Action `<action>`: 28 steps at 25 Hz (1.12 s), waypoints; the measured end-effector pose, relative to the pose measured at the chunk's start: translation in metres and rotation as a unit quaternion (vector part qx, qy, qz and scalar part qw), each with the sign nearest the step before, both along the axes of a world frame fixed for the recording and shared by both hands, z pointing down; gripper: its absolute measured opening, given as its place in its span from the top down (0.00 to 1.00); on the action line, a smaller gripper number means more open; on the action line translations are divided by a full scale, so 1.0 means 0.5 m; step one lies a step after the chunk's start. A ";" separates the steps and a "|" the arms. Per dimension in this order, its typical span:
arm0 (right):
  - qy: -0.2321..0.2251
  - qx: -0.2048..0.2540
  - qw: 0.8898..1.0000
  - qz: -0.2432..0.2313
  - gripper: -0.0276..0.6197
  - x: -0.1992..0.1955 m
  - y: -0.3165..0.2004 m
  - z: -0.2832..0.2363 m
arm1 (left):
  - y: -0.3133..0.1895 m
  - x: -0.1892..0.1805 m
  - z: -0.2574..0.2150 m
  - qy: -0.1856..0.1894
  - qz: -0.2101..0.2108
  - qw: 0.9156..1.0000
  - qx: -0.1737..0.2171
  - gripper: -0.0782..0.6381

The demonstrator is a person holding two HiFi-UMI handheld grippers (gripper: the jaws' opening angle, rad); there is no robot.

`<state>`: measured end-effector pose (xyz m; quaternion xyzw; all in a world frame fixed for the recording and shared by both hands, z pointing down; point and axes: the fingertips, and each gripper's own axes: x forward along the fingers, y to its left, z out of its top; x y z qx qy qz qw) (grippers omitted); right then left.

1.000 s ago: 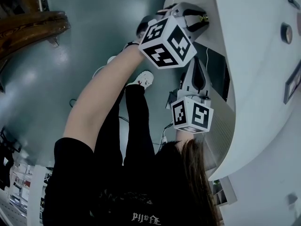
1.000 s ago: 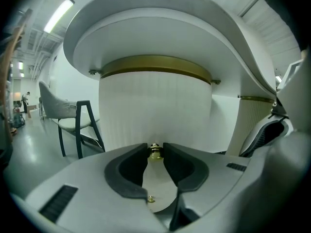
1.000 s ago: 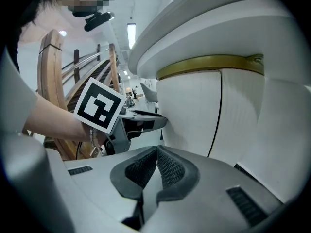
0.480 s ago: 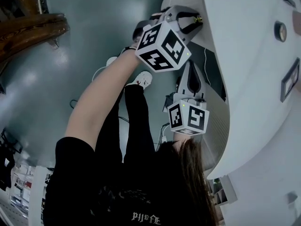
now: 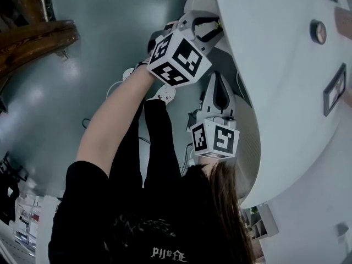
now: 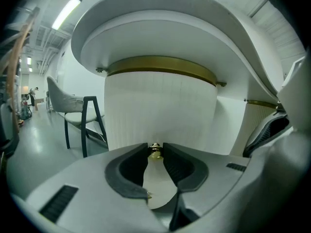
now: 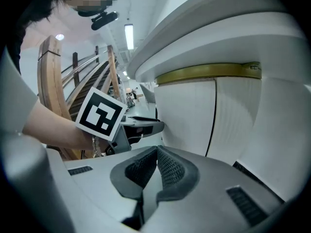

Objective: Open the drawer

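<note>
Almost nothing has changed in the last second. The left gripper (image 5: 213, 27) is on the same spot, its jaws pinching the small brass knob (image 6: 155, 151) with the same grip width. Only the head view drifted, so the desk slides left in frame.

No gap is opening around the drawer front (image 6: 160, 110). My read is that the grasp is done and the pull hasn't really started. The drawer sits under the overhanging top and looks shut or nearly so.

The right gripper (image 7: 156, 150) has its jaws pressed together with nothing between them. It hangs idle just below the left one, close to the ribbed front.

The surface (image 5: 275, 65) is a white curved top with a brass band (image 6: 163, 64) under its lip. A round thing (image 5: 317, 31) and a dark frame (image 5: 335, 89) sit on it, too small to identify.

The room is a big hall:
- glossy grey-green floor (image 5: 99, 65)
- curved wooden structure (image 5: 33, 40)
- chair (image 6: 77, 113) with dark legs, well apart from the desk
- strip lights (image 6: 68, 11) overhead
</note>
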<state>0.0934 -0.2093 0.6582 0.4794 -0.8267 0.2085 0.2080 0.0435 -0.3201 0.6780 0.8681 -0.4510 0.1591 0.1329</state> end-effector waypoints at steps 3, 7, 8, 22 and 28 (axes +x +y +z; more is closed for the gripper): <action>-0.004 0.003 1.000 -0.002 0.92 0.001 -0.005 0.000 | 0.031 -0.030 0.004 0.005 -0.004 1.000 0.002 0.73; -0.004 0.000 1.000 -0.006 0.92 -0.007 0.006 0.006 | 0.075 -0.062 0.005 -0.005 0.008 1.000 0.000 0.73; -0.004 -0.001 1.000 -0.007 0.92 -0.013 0.012 0.007 | 0.082 -0.067 0.005 -0.007 0.009 1.000 0.000 0.73; -0.023 -0.018 0.999 0.015 0.92 -0.029 0.063 -0.022 | 0.138 -0.108 0.005 -0.034 0.007 0.999 -0.029 0.73; -0.026 -0.022 0.999 0.009 0.92 -0.033 0.087 -0.034 | 0.167 -0.130 0.006 -0.043 0.001 0.998 -0.043 0.73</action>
